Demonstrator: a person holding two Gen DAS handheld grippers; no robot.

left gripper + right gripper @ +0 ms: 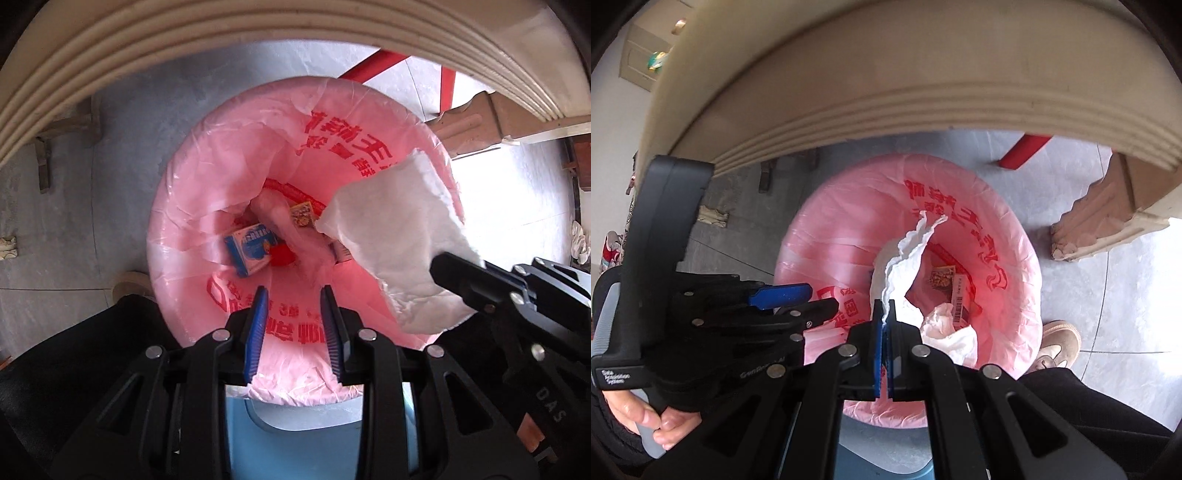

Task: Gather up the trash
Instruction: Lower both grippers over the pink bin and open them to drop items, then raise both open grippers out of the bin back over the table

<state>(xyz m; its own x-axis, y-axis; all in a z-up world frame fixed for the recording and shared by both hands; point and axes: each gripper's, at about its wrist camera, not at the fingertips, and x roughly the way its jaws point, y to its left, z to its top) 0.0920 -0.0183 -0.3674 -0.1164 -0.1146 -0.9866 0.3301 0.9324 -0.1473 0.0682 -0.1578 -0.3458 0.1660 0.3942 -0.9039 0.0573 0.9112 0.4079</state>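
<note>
One bin (373, 391) in play, lined with one pink bag (207, 192). Down inside it, at the bag's six o'clock, one blue-and-white carton (249, 251); at three o'clock, two more small printed packs (303, 217) showing, and one red scrap (280, 256) between them. One white tissue (399, 236) over the rim, plus one crumpled white wad (947, 328) in the bag. Two claws: left (295, 291), right (885, 307). One shoe (1058, 341) at four o'clock.

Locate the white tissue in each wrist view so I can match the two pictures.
Left wrist view: the white tissue hangs right of centre over the bin's right rim, pinched by the right gripper entering from the right.
Right wrist view: the tissue rises at centre from the shut jaws, above the bin opening.
Shared landmark: the pink bin liner with red print.
</note>
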